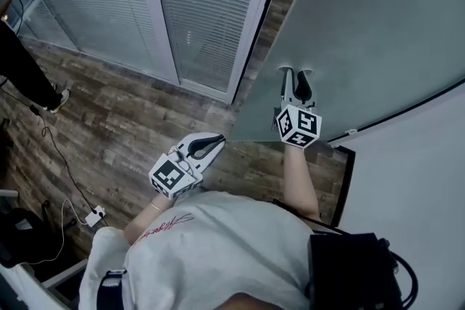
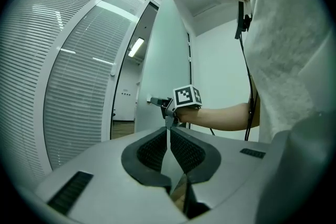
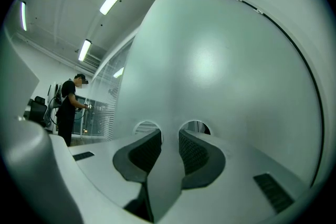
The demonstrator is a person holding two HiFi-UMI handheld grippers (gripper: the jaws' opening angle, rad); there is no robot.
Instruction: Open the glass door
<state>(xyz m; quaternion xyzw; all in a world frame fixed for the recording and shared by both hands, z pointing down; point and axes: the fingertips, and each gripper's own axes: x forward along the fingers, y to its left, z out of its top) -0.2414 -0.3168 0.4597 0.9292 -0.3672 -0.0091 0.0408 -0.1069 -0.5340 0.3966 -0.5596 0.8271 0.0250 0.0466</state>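
The frosted glass door [image 1: 363, 25] stands ajar, its free edge near the white frame. My right gripper [image 1: 295, 83] points level at the door with its fingertips against it. In the left gripper view it [image 2: 168, 111] sits at a short metal door handle [image 2: 154, 100] by the door [image 2: 165, 60] edge and looks shut on it. From the right gripper view, the right gripper [image 3: 169, 136] has its jaws a little apart, with a grey strip between them, right up at the door [image 3: 210, 60]. My left gripper [image 1: 216, 141] hangs shut and empty near the door's lower edge, its tips [image 2: 168, 132] touching.
A glazed wall with white blinds [image 1: 203, 3] runs along the left of the doorway. Wood-pattern floor [image 1: 123, 112] lies below. Another person [image 1: 22, 69] stands at far left. Cables and a small power brick [image 1: 94, 214] lie on the floor. A white wall [image 1: 414, 178] is at right.
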